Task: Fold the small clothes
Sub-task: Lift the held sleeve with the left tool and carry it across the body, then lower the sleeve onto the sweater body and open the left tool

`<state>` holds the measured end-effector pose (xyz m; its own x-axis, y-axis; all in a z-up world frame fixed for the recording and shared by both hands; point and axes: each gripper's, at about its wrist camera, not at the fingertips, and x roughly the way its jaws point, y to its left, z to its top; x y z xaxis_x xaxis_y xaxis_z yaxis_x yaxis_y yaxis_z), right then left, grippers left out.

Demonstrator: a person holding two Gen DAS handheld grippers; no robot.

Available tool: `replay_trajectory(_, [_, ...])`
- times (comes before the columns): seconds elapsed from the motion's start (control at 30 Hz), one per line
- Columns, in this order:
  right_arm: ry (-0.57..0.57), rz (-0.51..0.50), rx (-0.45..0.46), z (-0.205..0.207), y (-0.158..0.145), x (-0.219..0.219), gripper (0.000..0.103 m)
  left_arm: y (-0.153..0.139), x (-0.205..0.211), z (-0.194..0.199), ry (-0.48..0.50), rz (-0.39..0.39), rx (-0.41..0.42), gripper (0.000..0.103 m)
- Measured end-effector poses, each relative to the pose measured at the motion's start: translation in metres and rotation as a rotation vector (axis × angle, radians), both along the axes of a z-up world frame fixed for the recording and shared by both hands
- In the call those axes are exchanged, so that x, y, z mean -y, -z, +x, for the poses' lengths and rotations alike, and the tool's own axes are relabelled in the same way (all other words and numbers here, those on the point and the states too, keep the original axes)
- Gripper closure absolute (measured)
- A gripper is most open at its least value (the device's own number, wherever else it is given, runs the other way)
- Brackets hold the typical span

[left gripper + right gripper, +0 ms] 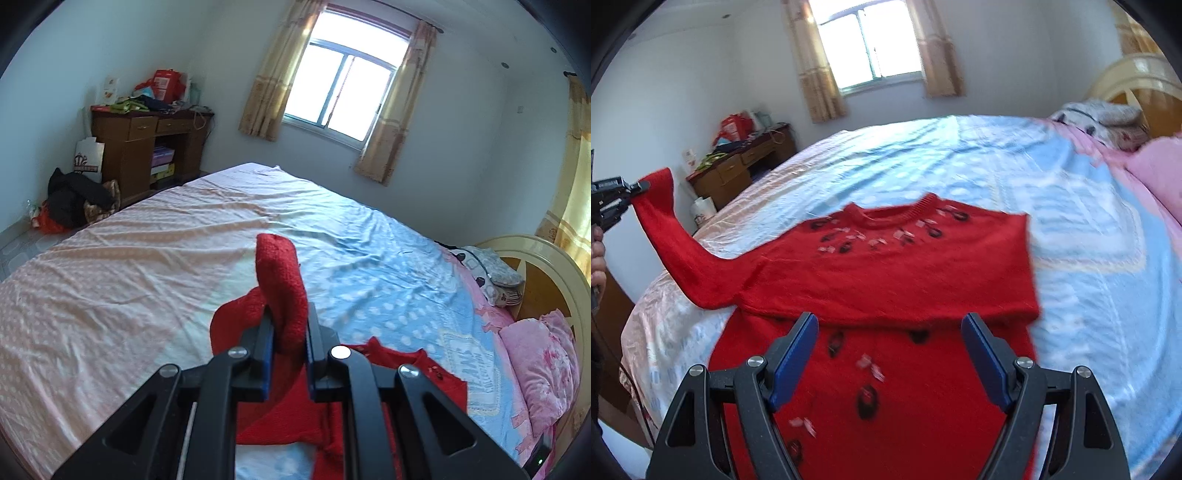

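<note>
A small red knitted sweater with dark and pink decorations lies on the bed, neck toward the window. Its right sleeve is folded across the chest. My left gripper is shut on the cuff of the left sleeve and holds it raised off the bed. In the right wrist view the left gripper shows at the far left, with the sleeve stretched up to it. My right gripper is open and empty, just above the sweater's lower body.
The bed sheet is pink on the left and blue on the right. Pillows and a headboard stand at the right. A brown desk with clutter and a clothes pile stand beyond the bed's left side.
</note>
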<state>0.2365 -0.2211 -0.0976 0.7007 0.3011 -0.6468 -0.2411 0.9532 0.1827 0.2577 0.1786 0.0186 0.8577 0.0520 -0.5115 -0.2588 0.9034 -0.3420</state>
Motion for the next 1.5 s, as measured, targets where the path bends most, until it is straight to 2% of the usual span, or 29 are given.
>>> replay_trajectory(0.3, [0.129, -0.011, 0.003, -0.022, 0.018, 0.056, 0.023, -0.018, 0.045, 0.018, 0.059, 0.007, 0.033, 0.089])
replay_trajectory(0.47, [0.169, 0.042, -0.018, -0.022, 0.030, 0.073, 0.023, -0.024, 0.068, 0.032, 0.099, -0.013, 0.037, 0.089])
replay_trajectory(0.67, [0.217, 0.070, 0.002, -0.022, 0.030, 0.087, 0.023, -0.032, 0.098, 0.047, 0.140, -0.027, 0.042, 0.089])
replay_trajectory(0.83, [0.238, 0.072, 0.011, -0.022, 0.031, 0.092, 0.023, -0.034, 0.125, 0.062, 0.169, -0.026, 0.033, 0.089])
replay_trajectory(1.33, [0.222, 0.058, -0.018, -0.020, 0.046, 0.087, 0.023, -0.021, 0.196, 0.098, 0.234, -0.086, 0.008, 0.089])
replay_trajectory(1.5, [0.223, 0.052, -0.030, -0.018, 0.050, 0.087, 0.023, -0.006, 0.234, 0.103, 0.267, -0.049, 0.011, 0.089])
